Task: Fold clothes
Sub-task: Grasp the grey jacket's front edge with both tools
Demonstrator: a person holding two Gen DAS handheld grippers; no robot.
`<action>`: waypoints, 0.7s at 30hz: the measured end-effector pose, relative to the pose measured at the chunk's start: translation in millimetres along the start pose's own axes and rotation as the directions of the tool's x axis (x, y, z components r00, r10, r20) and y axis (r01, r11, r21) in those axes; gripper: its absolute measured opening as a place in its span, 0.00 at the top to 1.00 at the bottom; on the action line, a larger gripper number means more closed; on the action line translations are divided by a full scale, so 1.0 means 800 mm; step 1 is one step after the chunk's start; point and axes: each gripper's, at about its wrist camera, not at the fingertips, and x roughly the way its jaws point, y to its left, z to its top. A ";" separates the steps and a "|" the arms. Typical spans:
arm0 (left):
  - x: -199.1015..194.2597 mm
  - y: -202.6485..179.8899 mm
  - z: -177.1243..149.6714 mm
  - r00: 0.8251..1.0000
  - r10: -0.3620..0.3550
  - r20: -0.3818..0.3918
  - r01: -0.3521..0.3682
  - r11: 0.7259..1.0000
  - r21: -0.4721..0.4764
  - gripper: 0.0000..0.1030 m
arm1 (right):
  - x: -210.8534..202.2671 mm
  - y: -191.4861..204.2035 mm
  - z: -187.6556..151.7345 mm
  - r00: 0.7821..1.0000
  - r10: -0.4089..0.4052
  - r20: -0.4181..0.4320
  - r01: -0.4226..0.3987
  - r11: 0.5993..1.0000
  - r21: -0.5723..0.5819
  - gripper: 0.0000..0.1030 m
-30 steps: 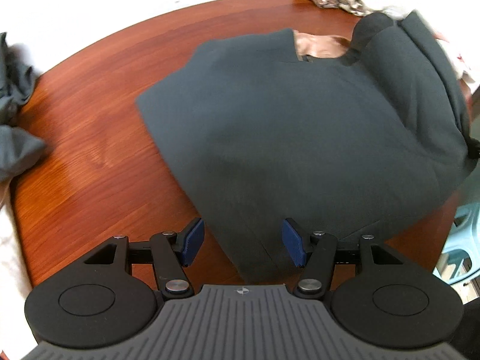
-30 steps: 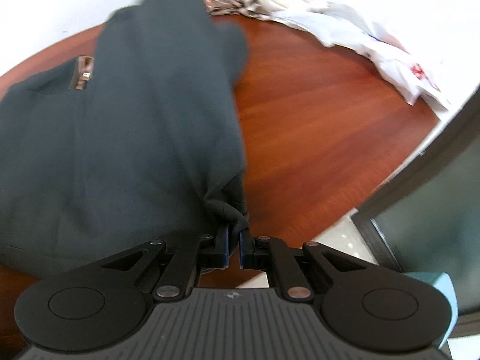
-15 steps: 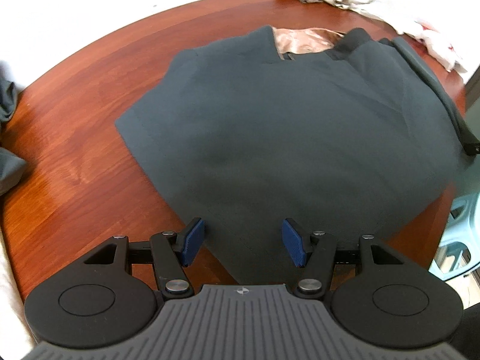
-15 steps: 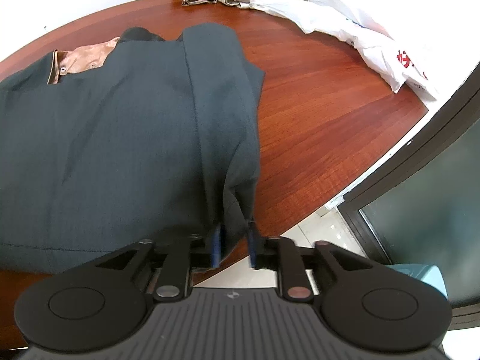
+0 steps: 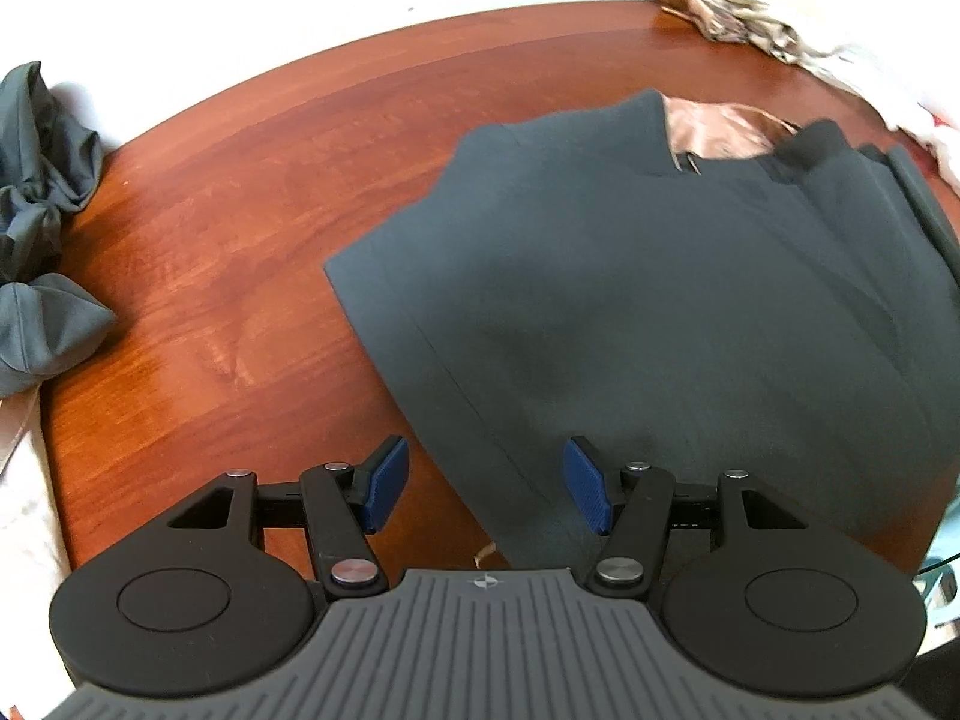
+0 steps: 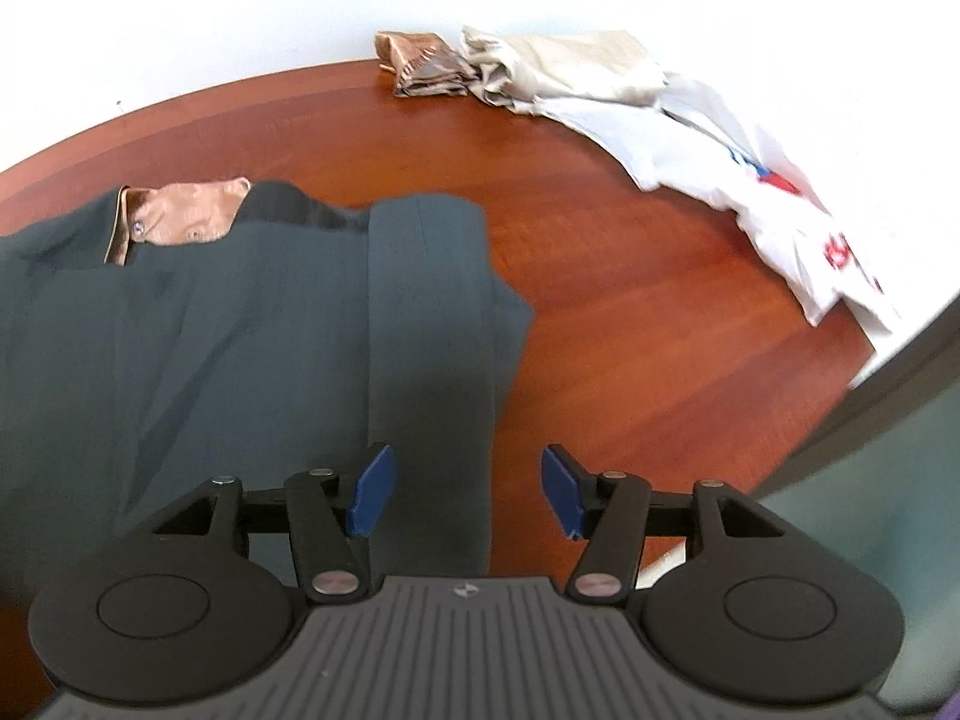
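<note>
A dark grey-green garment (image 5: 660, 312) with a copper satin lining at its collar lies spread on the round wooden table (image 5: 240, 228). One sleeve is folded lengthwise over its right side (image 6: 426, 324). My left gripper (image 5: 485, 483) hovers open above the garment's near left hem, touching nothing. My right gripper (image 6: 467, 492) is above the near end of the folded sleeve; its jaws are opening, and the blue pads stand clear of the cloth.
A crumpled grey garment (image 5: 42, 228) lies at the table's left edge. At the far side sit a folded copper cloth (image 6: 423, 63), a beige garment (image 6: 558, 69) and a white printed garment (image 6: 762, 192). The table's right edge (image 6: 798, 420) drops to the floor.
The right gripper let go of the sleeve it was pinching, opened and pulled back and up; the sleeve now lies flat on the garment. The left gripper shifted left, still open.
</note>
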 end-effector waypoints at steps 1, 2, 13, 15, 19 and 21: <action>0.002 0.001 0.005 1.000 0.004 0.001 -0.004 1.000 -0.009 0.41 | 0.006 -0.001 0.007 1.000 0.006 -0.003 -0.006 1.000 -0.009 0.38; 0.004 0.002 0.010 1.000 0.009 0.002 -0.009 1.000 -0.017 0.41 | 0.012 -0.003 0.014 1.000 0.010 -0.004 -0.010 1.000 -0.016 0.37; 0.042 0.007 0.071 0.998 0.062 -0.001 -0.062 0.996 -0.071 0.33 | 0.081 -0.020 0.083 0.997 0.078 -0.026 -0.080 0.995 -0.061 0.28; 0.046 0.005 0.078 0.998 0.066 0.001 -0.065 0.995 -0.074 0.33 | 0.091 -0.018 0.093 0.995 0.095 -0.030 -0.097 0.992 -0.079 0.27; 0.055 -0.001 0.095 0.998 0.064 0.007 -0.063 0.995 -0.074 0.33 | 0.108 -0.015 0.108 0.993 0.113 -0.040 -0.117 0.988 -0.102 0.25; 0.059 -0.006 0.103 0.998 0.058 0.008 -0.057 0.996 -0.071 0.33 | 0.118 -0.014 0.118 0.989 0.136 -0.049 -0.141 0.984 -0.105 0.24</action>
